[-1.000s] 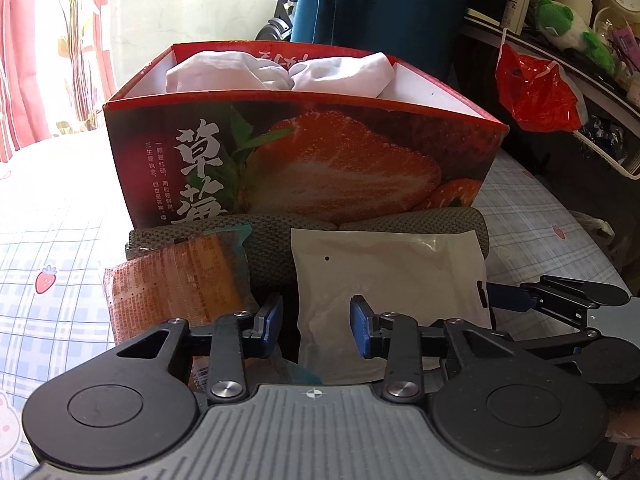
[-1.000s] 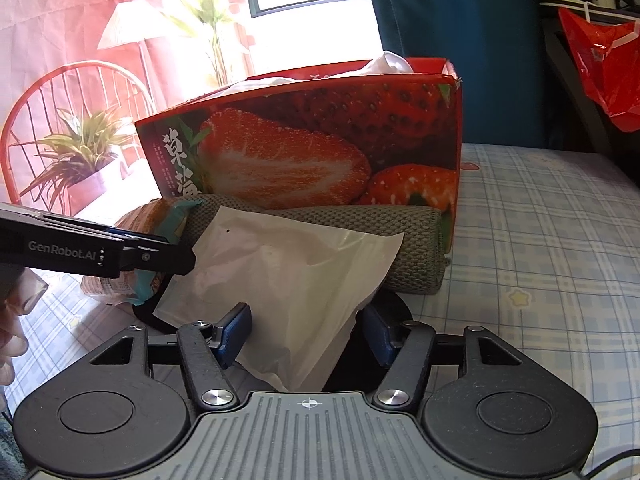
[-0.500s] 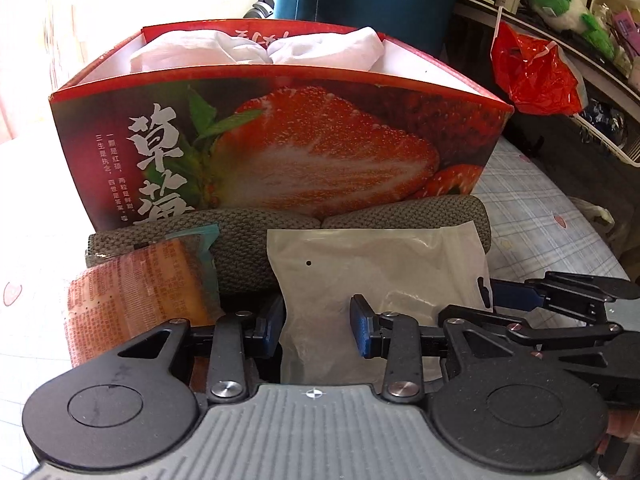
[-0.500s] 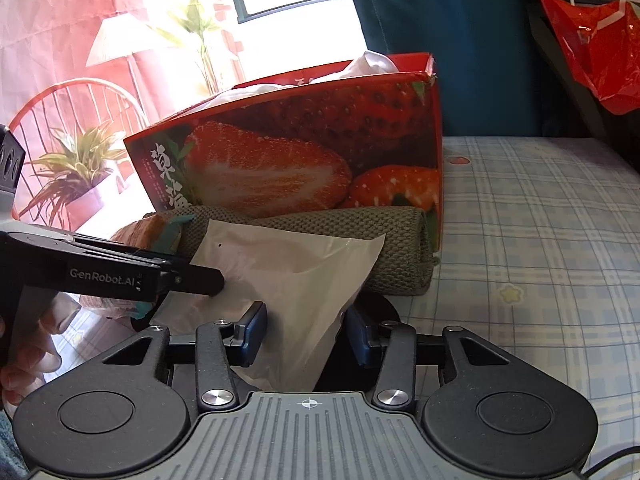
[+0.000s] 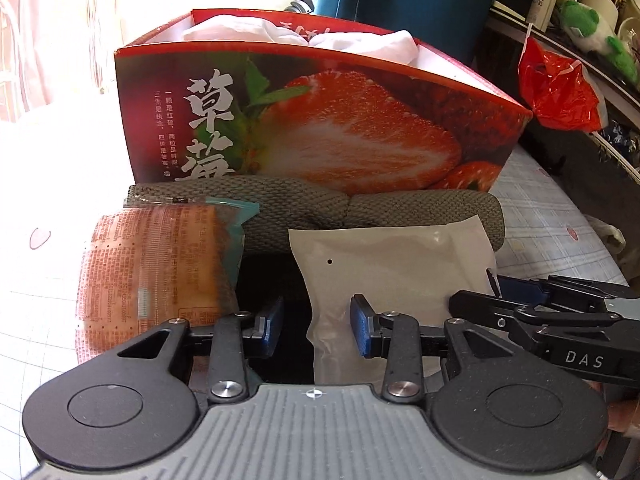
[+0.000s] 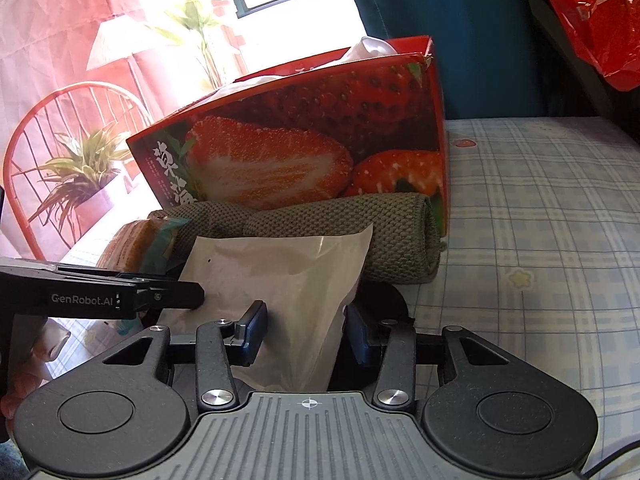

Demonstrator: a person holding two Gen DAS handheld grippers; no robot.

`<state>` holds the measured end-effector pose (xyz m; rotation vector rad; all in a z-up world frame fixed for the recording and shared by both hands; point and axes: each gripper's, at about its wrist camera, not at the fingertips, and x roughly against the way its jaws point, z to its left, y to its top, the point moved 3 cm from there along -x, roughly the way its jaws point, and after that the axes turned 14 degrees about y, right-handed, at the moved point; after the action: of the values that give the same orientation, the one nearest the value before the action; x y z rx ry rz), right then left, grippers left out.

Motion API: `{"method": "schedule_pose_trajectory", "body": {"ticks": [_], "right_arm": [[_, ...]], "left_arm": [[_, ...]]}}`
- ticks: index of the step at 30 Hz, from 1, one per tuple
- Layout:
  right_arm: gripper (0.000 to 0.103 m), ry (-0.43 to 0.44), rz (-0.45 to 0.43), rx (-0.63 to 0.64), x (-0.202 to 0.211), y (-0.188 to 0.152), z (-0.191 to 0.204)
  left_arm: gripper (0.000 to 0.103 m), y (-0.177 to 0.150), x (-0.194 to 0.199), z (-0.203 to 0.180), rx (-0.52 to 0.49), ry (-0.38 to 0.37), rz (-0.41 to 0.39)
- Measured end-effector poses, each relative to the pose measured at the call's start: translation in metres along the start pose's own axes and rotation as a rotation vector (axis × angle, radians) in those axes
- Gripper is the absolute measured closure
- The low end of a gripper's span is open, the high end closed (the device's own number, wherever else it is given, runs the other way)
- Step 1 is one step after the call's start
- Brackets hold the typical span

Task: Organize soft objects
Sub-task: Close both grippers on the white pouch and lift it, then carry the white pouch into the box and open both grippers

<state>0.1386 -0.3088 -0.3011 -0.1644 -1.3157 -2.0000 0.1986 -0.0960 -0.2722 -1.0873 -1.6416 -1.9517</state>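
Note:
A white plastic pouch lies in front of a rolled grey-green towel at the foot of a red strawberry box holding white cloth. An orange packet lies to the left. My right gripper is shut on the near end of the pouch, a pad against each side. My left gripper stands open. The pouch's left corner rests by its right pad, with a dark gap at the other pad. From the right wrist view, the left gripper reaches in at the pouch's left edge.
Everything lies on a checked bed sheet that stretches out to the right. A red plastic bag hangs from a cluttered shelf at the right. A red chair and a potted plant stand at the left, with a blue curtain behind the box.
The right gripper's jaws have drawn in onto the white pouch. The left gripper's jaws stay as they were, and its view has rolled a little.

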Motion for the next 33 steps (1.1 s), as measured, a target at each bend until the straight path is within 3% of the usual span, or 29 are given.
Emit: {"method": "schedule_pose_trajectory", "body": {"ticks": [7,8,10,13,19,21,33], "right_arm": [[0.066,0.005,0.001,0.000,0.000,-0.001,0.001],[0.068,0.007,0.000,-0.002,0.000,-0.001,0.002],[0.079,0.019,-0.009,-0.007,0.002,-0.001,0.003],[0.079,0.025,-0.016,-0.009,0.004,-0.003,0.005],[0.083,0.045,-0.025,-0.014,0.006,-0.002,0.009],[0.093,0.047,-0.043,-0.015,0.010,0.000,0.010],[0.094,0.084,-0.145,0.019,0.035,0.044,0.023]], "left_arm": [[0.064,0.004,-0.010,0.002,0.027,-0.068,0.022],[0.069,0.003,-0.009,0.002,0.037,-0.088,0.023],[0.092,0.001,-0.008,0.008,0.074,-0.095,0.025],[0.102,-0.002,-0.010,0.024,0.162,-0.124,0.027],[0.102,-0.003,-0.001,0.022,0.134,-0.069,-0.019],[0.102,-0.001,0.004,0.021,0.124,-0.050,-0.040],[0.102,0.046,0.045,0.014,0.064,-0.034,-0.209]]}}
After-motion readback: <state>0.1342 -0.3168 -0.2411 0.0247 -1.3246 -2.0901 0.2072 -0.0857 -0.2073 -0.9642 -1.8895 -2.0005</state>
